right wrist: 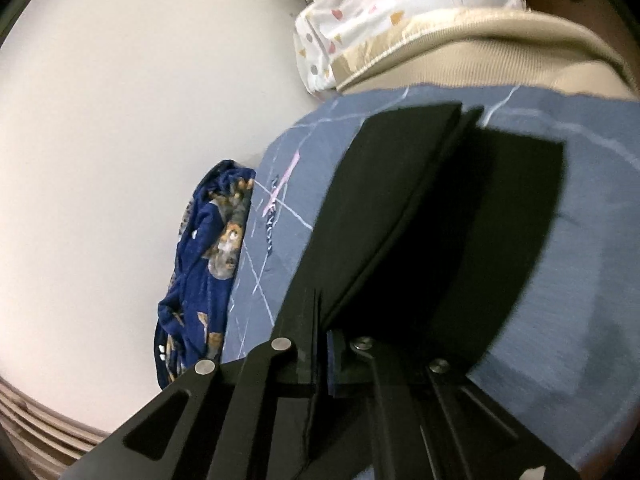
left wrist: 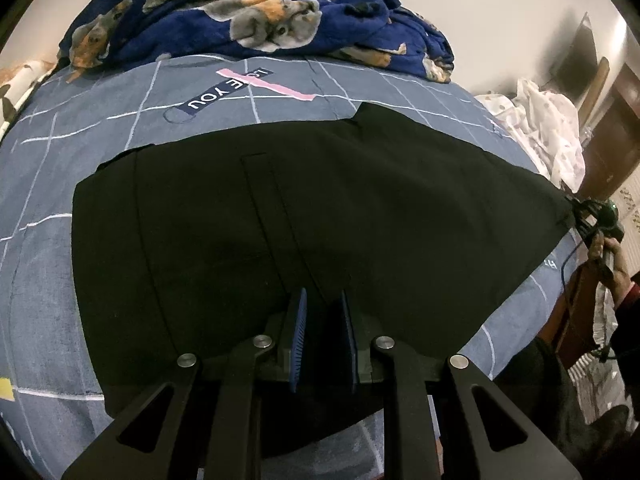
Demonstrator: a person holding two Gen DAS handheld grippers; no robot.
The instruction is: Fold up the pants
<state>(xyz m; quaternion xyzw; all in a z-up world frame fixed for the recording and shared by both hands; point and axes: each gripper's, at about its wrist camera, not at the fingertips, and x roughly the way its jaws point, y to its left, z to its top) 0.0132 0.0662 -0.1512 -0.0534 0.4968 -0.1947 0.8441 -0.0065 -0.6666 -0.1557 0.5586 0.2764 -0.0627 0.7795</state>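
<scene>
Two claws (left wrist: 323,336) (right wrist: 323,354) clamped on black pants (left wrist: 312,216) over the bed (left wrist: 48,280), right lifting one end: halved lengthwise already, judging by stacked layers, crosswise fold unfinished.

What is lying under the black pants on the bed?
Under the black pants lies a grey-blue bedsheet with white grid lines. It shows all around them; the part beneath the cloth is covered, so anything else there cannot be seen.
</scene>
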